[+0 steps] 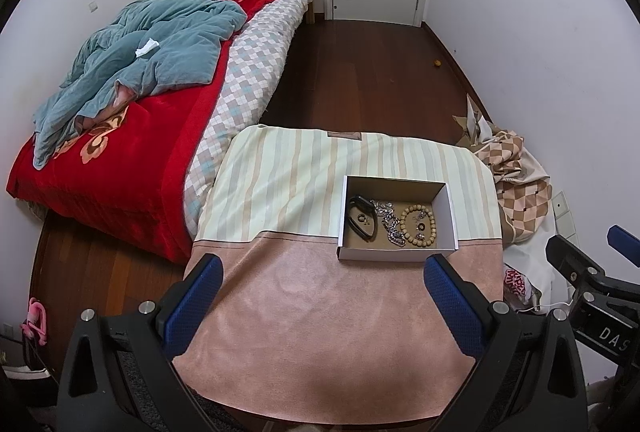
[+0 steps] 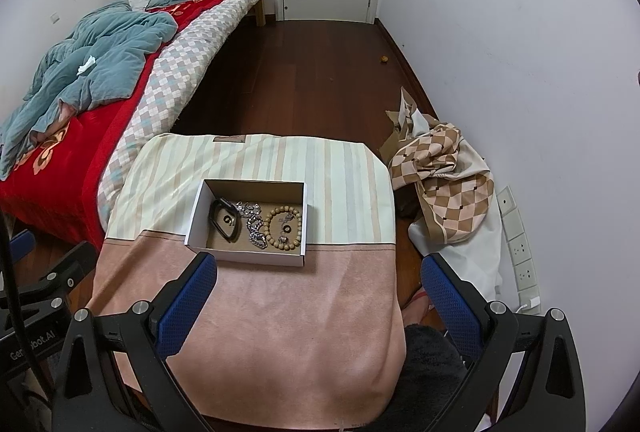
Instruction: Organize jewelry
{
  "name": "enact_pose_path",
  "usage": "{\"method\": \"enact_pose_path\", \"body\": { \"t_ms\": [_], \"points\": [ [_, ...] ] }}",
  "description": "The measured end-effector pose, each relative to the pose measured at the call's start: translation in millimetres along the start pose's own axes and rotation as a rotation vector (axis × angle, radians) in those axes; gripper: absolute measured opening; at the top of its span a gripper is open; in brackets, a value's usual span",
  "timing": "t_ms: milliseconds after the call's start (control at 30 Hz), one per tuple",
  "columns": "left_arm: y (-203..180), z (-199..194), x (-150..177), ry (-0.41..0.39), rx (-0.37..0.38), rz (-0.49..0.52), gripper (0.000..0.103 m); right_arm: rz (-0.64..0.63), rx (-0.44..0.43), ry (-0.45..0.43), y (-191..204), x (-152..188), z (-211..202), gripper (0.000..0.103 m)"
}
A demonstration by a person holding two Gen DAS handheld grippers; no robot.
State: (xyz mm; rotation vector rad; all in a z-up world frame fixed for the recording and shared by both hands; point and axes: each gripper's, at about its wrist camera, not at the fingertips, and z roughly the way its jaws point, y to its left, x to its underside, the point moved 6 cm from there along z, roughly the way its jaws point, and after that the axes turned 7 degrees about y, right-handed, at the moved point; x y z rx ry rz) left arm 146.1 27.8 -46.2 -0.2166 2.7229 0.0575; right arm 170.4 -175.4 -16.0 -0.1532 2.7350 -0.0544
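a small table draped in a cloth [image 1: 320, 312] stands beside a bed [image 1: 120, 172], the cloth pink on the near half and striped cream on the far half. an open white cardboard box [image 1: 396, 255] sits on the cloth where the two halves meet, toward the right side in the left wrist view and nearer the middle in the right wrist view [image 2: 244, 255].

inside the box, a black band [image 1: 362, 218] lies at the left with a small ring inside its loop. a silver chain [image 1: 388, 224] runs down the middle, and a wooden bead bracelet [image 1: 418, 226] lies at the right with small dark pieces inside its circle. the chain touches the bracelet's left edge.

the left gripper [image 1: 322, 264] hangs above the pink part of the cloth, jaws spread wide with nothing between them, its right finger just in front of the box's near right corner. the right gripper [image 2: 318, 264] is likewise spread wide and empty, its left finger just in front of the box's near wall.

a crumpled blue blanket [image 1: 152, 52] lies on the bed, and a heap of checked fabric [image 2: 444, 168] sits on the floor by the wall.
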Motion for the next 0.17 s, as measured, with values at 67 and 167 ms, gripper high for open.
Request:
{"method": "enact_pose_path", "body": {
  "t_ms": [67, 167],
  "points": [
    [1.0, -0.7, 0.3, -0.007, -0.004, -0.002, 0.103, -0.003, 0.0, 0.001, 0.7, -0.6, -0.6, 0.103],
    [0.7, -1.1, 0.0, -0.005, 0.001, -0.002, 0.103, -0.004, -0.001, 0.002, 1.2, -0.5, -1.6, 0.103]
  ]
}}
